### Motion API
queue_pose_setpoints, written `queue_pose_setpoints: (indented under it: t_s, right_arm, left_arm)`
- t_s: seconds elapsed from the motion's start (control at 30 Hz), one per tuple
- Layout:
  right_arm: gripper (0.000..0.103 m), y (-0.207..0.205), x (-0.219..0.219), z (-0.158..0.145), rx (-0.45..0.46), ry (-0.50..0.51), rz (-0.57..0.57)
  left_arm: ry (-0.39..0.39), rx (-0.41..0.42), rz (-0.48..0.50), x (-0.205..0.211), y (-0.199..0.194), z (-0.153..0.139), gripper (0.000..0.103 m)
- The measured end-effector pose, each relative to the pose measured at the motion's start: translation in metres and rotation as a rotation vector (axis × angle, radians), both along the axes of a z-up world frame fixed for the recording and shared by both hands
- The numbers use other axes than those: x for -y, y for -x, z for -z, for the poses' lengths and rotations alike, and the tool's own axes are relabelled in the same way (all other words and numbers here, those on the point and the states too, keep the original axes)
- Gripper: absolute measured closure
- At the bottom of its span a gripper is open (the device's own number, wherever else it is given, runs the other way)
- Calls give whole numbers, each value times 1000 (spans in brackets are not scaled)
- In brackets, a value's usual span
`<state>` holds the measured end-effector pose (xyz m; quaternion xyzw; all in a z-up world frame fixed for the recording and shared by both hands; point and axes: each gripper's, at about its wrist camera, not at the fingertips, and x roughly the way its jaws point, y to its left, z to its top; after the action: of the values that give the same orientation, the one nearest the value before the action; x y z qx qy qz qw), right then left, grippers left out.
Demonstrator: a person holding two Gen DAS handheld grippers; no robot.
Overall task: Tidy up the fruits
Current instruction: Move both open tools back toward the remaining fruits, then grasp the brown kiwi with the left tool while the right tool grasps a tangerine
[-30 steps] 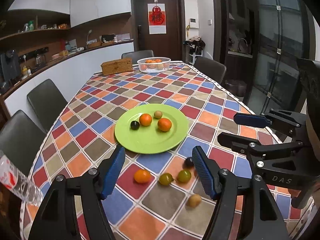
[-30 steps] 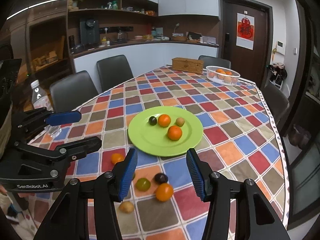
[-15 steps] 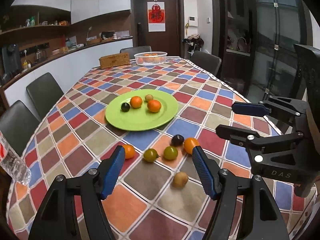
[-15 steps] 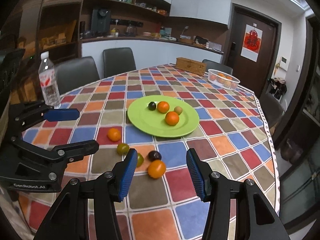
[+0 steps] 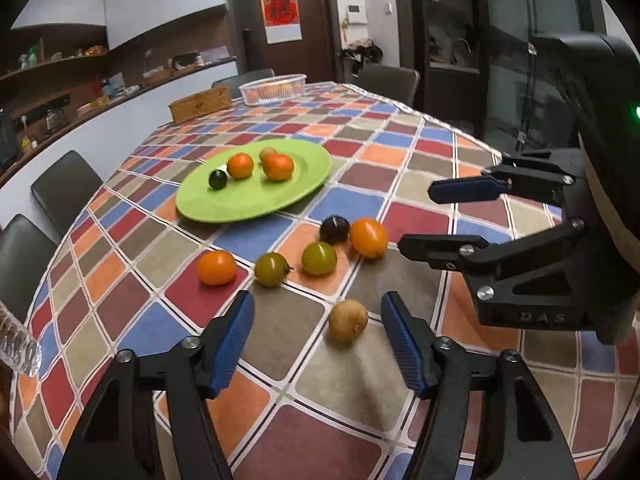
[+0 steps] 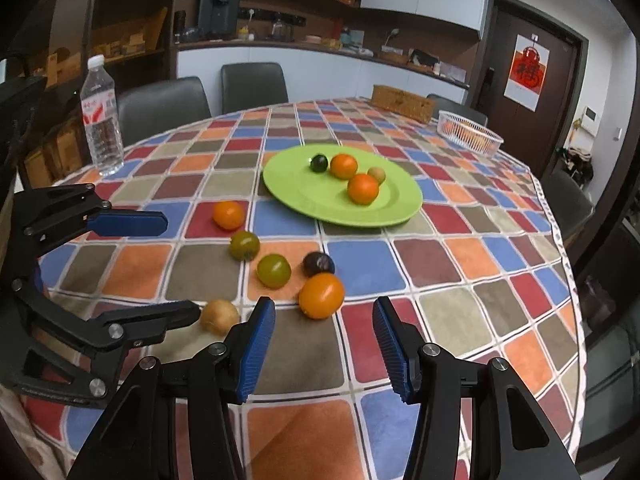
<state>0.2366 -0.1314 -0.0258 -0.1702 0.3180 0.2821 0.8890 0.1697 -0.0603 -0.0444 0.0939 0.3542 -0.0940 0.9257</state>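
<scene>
A green plate [image 5: 288,196] [image 6: 304,196] holds two orange fruits, a dark one and a small tan one. Loose on the checked tablecloth lie an orange fruit [image 5: 216,267], two green tomatoes [image 5: 271,269] [image 5: 319,258], a dark plum [image 5: 334,229], a second orange fruit [image 5: 368,237] [image 6: 321,295] and a tan fruit [image 5: 348,320] [image 6: 219,316]. My left gripper [image 5: 318,338] is open, with the tan fruit just ahead between its fingers. My right gripper [image 6: 323,350] is open, just short of the orange fruit.
A water bottle [image 6: 100,118] stands at the table's left edge. A white basket of fruit [image 6: 469,131] and a woven box [image 6: 402,101] sit at the far end. Dark chairs ring the table. Each gripper shows in the other's view.
Both grippers have dropped and come closer to the loose fruits. The tan fruit now lies between the left fingers. Both stay open.
</scene>
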Motion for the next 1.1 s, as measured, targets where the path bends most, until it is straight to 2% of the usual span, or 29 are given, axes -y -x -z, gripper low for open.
queue_pose_setpoints:
  t_s: [0.17,0.27,0.43,0.6,0.8,0.97,1.1]
  right_arm:
    - [51,-8,-2,11,-36,0,-13]
    - [51,-12,-5,16,-52,6,-26]
    - [51,-23,-10,22,-73,4,-30]
    - [52,-33,-16,28,-100,-12,-20]
    - [54,-41,-20,31,-117,-23,0]
    - [59,-49,-20,35,-140,-20,24]
    - [67,-53,-21,36,-161,-33,28]
  left_arm:
    - [3,-42,26,3,-8,12,48]
    - [10,-70,38,5,-12,18,57]
    - [54,-123,47,2,-22,25,64]
    - [92,-150,46,0,-27,29,77]
    - [117,-129,17,-9,-32,21,77]
    - [102,-88,-8,-14,-39,10,77]
    - [100,-72,-23,-18,-45,6,77]
